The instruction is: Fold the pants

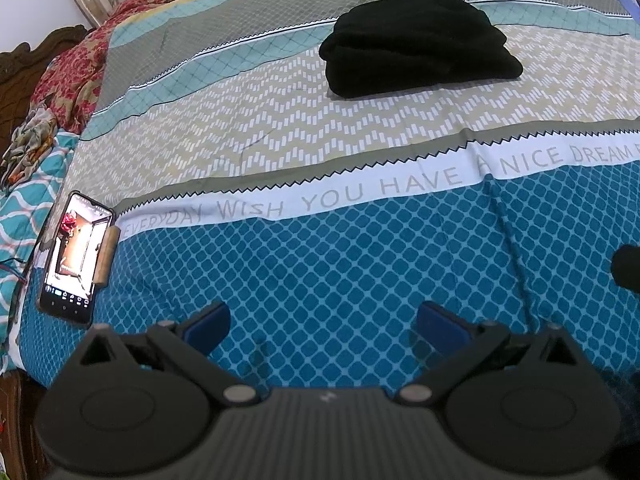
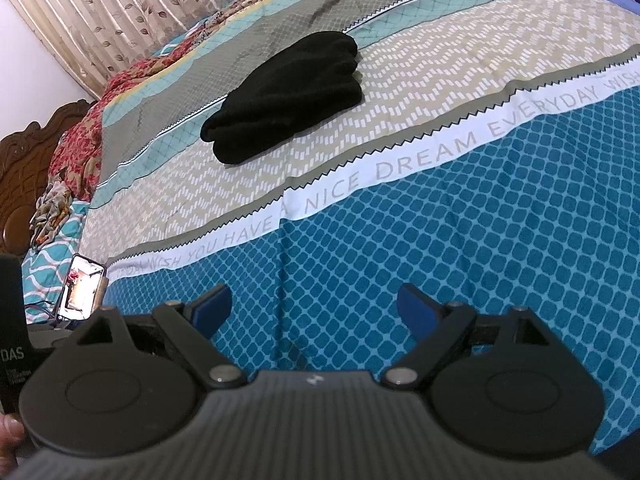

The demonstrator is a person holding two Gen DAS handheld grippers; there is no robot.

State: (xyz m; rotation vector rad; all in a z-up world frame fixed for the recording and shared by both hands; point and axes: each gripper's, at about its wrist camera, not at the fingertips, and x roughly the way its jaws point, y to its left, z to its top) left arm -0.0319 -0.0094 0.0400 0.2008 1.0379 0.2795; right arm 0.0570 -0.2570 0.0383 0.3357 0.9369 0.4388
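Observation:
The black pants (image 1: pixel 420 46) lie folded in a compact thick bundle on the beige zigzag band of the bedsheet; they also show in the right wrist view (image 2: pixel 288 96). My left gripper (image 1: pixel 322 326) is open and empty, low over the blue patterned part of the sheet, well short of the pants. My right gripper (image 2: pixel 316 312) is open and empty too, over the same blue area, with the pants far ahead and to the left.
A phone (image 1: pixel 76 258) with a lit screen lies at the bed's left edge, also in the right wrist view (image 2: pixel 82 288). Red floral bedding (image 1: pixel 76 76) and a wooden headboard (image 2: pixel 28 152) are on the left. Curtains (image 2: pixel 120 12) hang behind.

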